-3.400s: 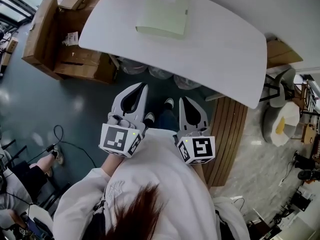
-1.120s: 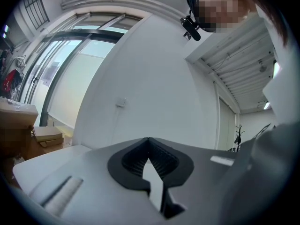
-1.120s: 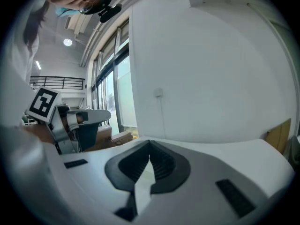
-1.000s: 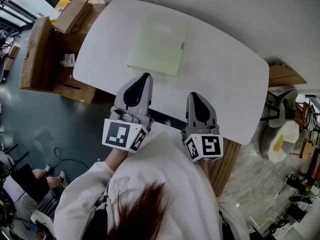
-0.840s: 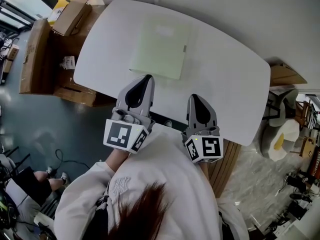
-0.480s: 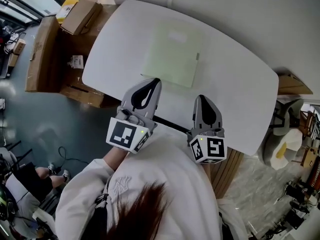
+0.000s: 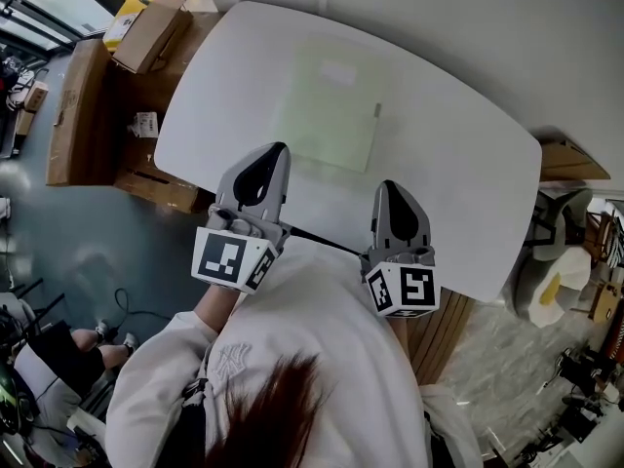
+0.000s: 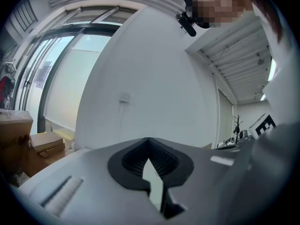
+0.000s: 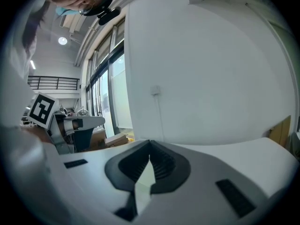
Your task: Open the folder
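Currently the pale green folder (image 7: 327,105) is lying flat and closed on the white surface (image 7: 458,164), in the upper middle of the frame. The left tongs (image 7: 279,150) and right tongs (image 7: 389,187) are hovering just below it, both pressed together and empty, probably because the approach is not finished.

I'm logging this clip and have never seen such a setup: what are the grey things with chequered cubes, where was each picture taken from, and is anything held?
No machine: a person holds a pair of tongs in each hand, and the marker cubes belong to them. One picture comes from a camera on the person's head, looking steeply down. The other two come from cameras riding on the tongs, looking along the jaws. On the white table lies a pale green folder, closed. The left tongs and right tongs are shut and empty, held over the table's near side. Cardboard boxes stand on the floor beside it.
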`<state>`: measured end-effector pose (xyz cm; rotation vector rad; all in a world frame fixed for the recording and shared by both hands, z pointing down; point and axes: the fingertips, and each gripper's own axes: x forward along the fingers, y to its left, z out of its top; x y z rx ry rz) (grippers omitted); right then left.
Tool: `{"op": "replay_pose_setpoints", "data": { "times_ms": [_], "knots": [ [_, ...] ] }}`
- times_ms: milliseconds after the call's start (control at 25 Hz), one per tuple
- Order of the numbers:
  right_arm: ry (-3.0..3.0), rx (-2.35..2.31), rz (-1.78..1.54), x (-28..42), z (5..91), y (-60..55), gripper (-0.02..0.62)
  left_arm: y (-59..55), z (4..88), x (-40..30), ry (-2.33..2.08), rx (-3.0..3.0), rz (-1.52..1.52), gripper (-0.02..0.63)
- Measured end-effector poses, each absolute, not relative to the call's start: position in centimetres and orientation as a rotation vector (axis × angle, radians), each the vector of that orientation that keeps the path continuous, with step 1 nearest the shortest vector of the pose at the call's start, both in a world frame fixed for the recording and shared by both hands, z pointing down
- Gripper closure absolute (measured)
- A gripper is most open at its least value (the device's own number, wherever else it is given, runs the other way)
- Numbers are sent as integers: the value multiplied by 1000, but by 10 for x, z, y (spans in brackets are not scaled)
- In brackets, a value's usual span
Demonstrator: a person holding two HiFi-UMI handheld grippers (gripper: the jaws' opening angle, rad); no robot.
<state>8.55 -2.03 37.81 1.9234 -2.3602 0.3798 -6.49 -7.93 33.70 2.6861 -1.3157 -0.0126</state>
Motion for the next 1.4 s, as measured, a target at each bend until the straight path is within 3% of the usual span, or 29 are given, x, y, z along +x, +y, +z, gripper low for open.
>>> {"op": "replay_pose_setpoints", "data": {
  "times_ms": [520, 1400],
  "knots": [
    [-2400, 1847, 373, 132, 365, -23, 588, -70, 330, -20, -1382, 2638, -13, 598],
    [-2398, 1832, 419, 141, 378, -25, 588, -74, 342, -7, -1353, 2622, 37, 598]
  ]
}}
